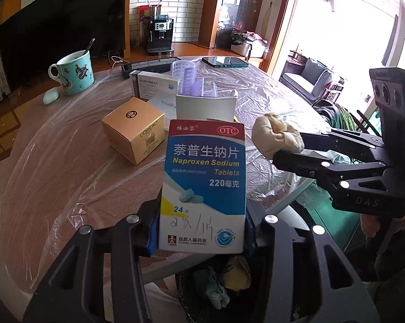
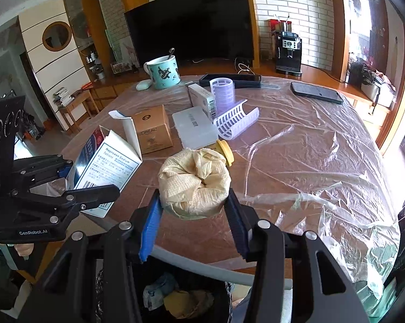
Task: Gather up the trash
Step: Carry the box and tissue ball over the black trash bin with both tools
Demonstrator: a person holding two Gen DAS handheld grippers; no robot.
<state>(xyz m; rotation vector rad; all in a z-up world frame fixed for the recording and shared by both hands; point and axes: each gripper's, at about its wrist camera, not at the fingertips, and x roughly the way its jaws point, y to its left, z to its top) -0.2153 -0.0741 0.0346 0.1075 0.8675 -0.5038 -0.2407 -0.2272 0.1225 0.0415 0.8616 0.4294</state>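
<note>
My left gripper (image 1: 202, 231) is shut on an opened blue and white Naproxen tablet box (image 1: 203, 185), held upright over a black trash bin (image 1: 216, 293) at the table's near edge. The box also shows in the right wrist view (image 2: 108, 172). My right gripper (image 2: 194, 215) is shut on a crumpled beige paper wad (image 2: 194, 183), also above the bin (image 2: 181, 296). In the left wrist view the right gripper (image 1: 286, 145) holds the wad (image 1: 275, 134) to the right of the box. The bin holds crumpled trash.
The round table (image 2: 296, 161) is covered in clear plastic film. On it stand a gold L'Oreal box (image 2: 152, 129), a white medicine box (image 2: 202, 99), a clear plastic case (image 2: 194, 129), purple hair rollers (image 2: 226, 99), a teal mug (image 2: 164, 72), a yellow cap (image 2: 225, 150) and a phone (image 2: 316, 92).
</note>
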